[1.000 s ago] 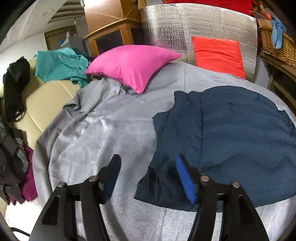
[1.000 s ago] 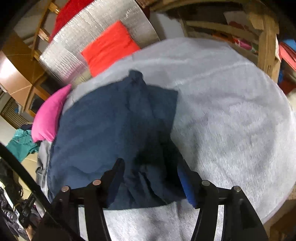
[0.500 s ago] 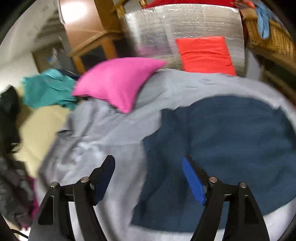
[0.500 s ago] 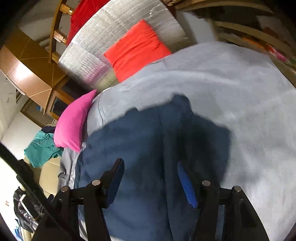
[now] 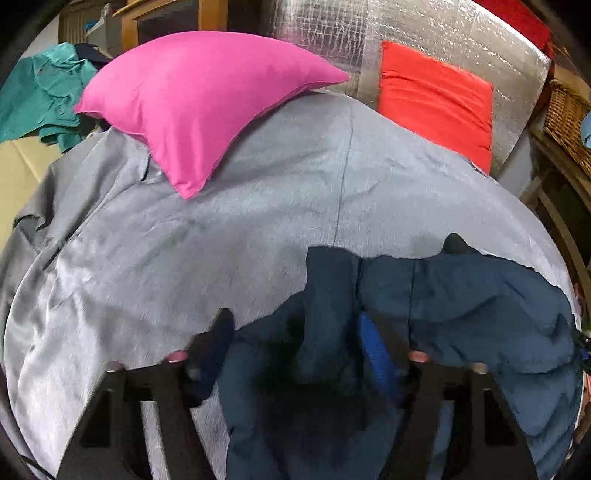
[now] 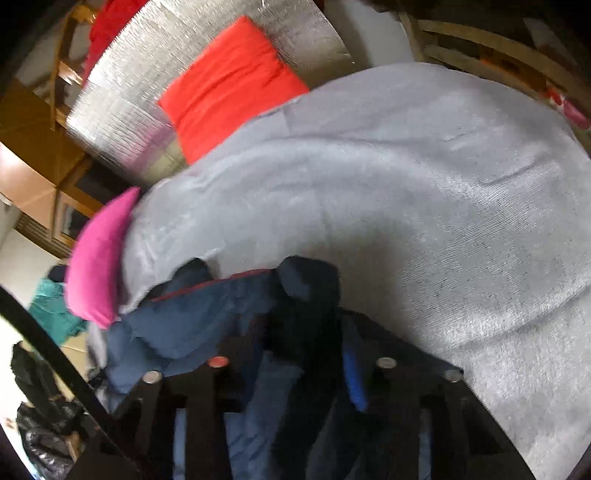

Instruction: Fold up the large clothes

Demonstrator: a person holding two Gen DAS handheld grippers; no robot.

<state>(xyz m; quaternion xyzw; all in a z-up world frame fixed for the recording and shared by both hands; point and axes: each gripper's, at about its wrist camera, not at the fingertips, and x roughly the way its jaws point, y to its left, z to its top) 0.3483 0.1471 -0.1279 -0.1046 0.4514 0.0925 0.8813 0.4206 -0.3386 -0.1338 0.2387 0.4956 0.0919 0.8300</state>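
1. Jaws on both tools have just been closing. The left gripper [image 5: 295, 332] stands about half open with a bunched fold of the navy garment [image 5: 480, 306] between its fingers; whether the pads press on it cannot be told through the blur. The right gripper [image 6: 295, 343] is narrowed around a dark ridge of the same cloth and seems to pinch it.
2. That garment lies crumpled at the near edge of the grey bedspread [image 5: 221, 229], gathered rather than spread flat, with a thin red trim showing along one fold in the right wrist view.
3. Holding two separated points of one edge probably serves to lift or drag the cloth evenly, so a fold lands straight.
4. Both tools tilt steeply down toward the bed, side by side at its near edge.
5. A pink pillow [image 5: 207, 99] sits at the far left corner, an orange cushion [image 5: 436, 103] against the silver panel [image 5: 424, 29] at the far edge, both well apart from the work.
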